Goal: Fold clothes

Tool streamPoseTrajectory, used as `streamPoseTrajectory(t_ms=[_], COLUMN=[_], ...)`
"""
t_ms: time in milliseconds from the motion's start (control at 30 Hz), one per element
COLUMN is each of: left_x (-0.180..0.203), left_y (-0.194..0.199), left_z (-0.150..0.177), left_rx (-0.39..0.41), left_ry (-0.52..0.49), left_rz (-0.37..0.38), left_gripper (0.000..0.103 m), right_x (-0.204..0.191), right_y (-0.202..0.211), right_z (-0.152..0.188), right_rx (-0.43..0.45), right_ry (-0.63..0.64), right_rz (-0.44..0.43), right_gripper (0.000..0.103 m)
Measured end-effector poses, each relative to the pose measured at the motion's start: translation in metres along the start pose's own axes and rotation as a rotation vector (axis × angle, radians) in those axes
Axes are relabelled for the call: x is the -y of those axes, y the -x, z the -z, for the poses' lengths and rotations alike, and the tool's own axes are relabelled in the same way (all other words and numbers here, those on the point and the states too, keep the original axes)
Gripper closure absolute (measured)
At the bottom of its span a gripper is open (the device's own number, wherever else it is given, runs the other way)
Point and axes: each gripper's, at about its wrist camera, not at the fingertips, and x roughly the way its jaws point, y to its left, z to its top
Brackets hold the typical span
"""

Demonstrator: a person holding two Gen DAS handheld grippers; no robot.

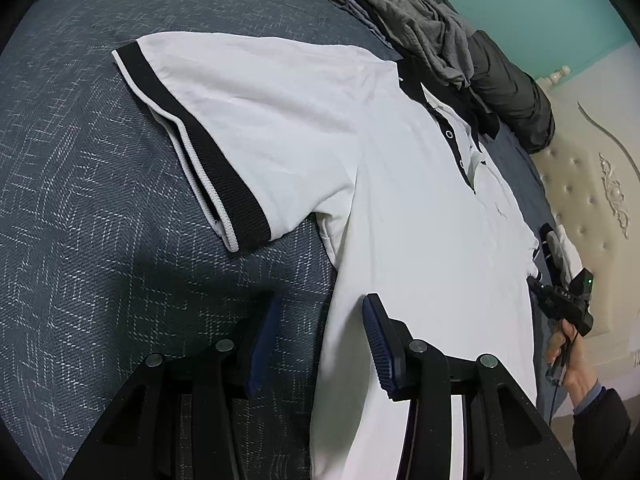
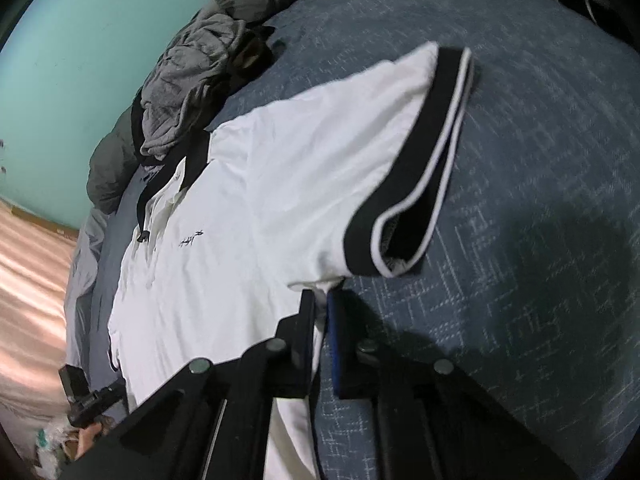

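White polo shirt (image 1: pixel 400 184) with black collar and black sleeve cuffs lies spread flat, front up, on the bed (image 1: pixel 80 200), which has a blue-grey woven cover.

Left wrist view, left to right: bare cover; one short sleeve (image 1: pixel 224 128) laid out flat toward the bed's edge; shirt body; buttoned placket and collar. Left gripper (image 1: pixel 320 344) sits low over the shirt's side hem below the sleeve. Jaws spread apart, straddling the hem: one finger over the bare cover, the other over white fabric. Nothing grasped. Beyond the collar, a pile of grey and dark clothes (image 1: pixel 440 32) lies crumpled along the far edge of the bed. At the right of the view, a hand (image 1: pixel 568 364) holds the other gripper at the shirt's opposite side, in front of a tufted cream headboard (image 1: pixel 592 200).

Right wrist view, left to right: teal wall, clothes pile, shirt body with small chest embroidery, the other sleeve (image 2: pixel 400 152) with its cuff opening facing the camera. Right gripper (image 2: pixel 322 320) is at the side seam just under that sleeve's armpit. Jaws nearly together with a fold of white fabric pinched between them. This view is slightly motion-blurred.
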Motion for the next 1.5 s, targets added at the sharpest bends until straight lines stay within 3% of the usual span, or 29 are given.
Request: streamPoseTrajectory(t_ms=[100, 367, 433, 467, 500, 567, 867, 967, 1067, 1133, 1167, 1367, 1500], left_x=[0.001, 0.005, 0.006, 0.006, 0.006, 0.007, 0.0, 0.002, 0.005, 0.008, 0.009, 0.017, 0.026], left_y=[0.0, -0.001, -0.002, -0.003, -0.005, -0.008, -0.005, -0.002, 0.008, 0.014, 0.018, 0.038, 0.046], left_z=[0.0, -0.002, -0.002, -0.002, -0.002, -0.001, -0.003, 0.0, 0.01, 0.017, 0.02, 0.04, 0.054], left_rx=[0.001, -0.01, -0.015, -0.021, -0.024, -0.029, -0.021, -0.032, -0.037, -0.04, -0.041, -0.05, -0.055], left_ry=[-0.004, -0.025, -0.038, -0.038, -0.039, -0.042, -0.028, -0.025, -0.041, -0.052, -0.058, -0.09, -0.108], left_rz=[-0.006, -0.034, -0.049, -0.049, -0.05, -0.053, -0.047, -0.039, -0.051, -0.06, -0.064, -0.088, -0.084], left_gripper=[0.057, 0.059, 0.075, 0.09, 0.099, 0.102, 0.102, 0.102, 0.094, 0.071, 0.069, 0.068, 0.068], right_x=[0.005, 0.003, 0.003, 0.001, -0.001, -0.003, -0.004, -0.011, -0.02, -0.017, -0.014, 0.01, 0.016], right_y=[0.01, 0.007, 0.007, 0.005, 0.004, 0.002, 0.003, 0.008, 0.024, 0.035, 0.04, 0.059, 0.055], right_z=[-0.009, -0.019, -0.021, -0.021, -0.021, -0.022, -0.019, -0.013, 0.004, 0.018, 0.024, 0.068, 0.077], right_rx=[0.048, 0.025, 0.024, 0.019, 0.014, 0.008, -0.025, -0.034, -0.027, -0.044, -0.051, -0.134, -0.133], right_ry=[-0.011, 0.055, 0.066, 0.083, 0.1, 0.126, 0.162, 0.18, 0.23, 0.219, 0.21, 0.151, 0.09], right_rz=[0.029, 0.11, 0.125, 0.138, 0.152, 0.172, 0.162, 0.185, 0.178, 0.163, 0.146, 0.036, -0.023], right_gripper=[0.098, 0.098, 0.098, 0.098, 0.098, 0.098, 0.097, 0.08, 0.074, 0.072, 0.072, 0.072, 0.072])
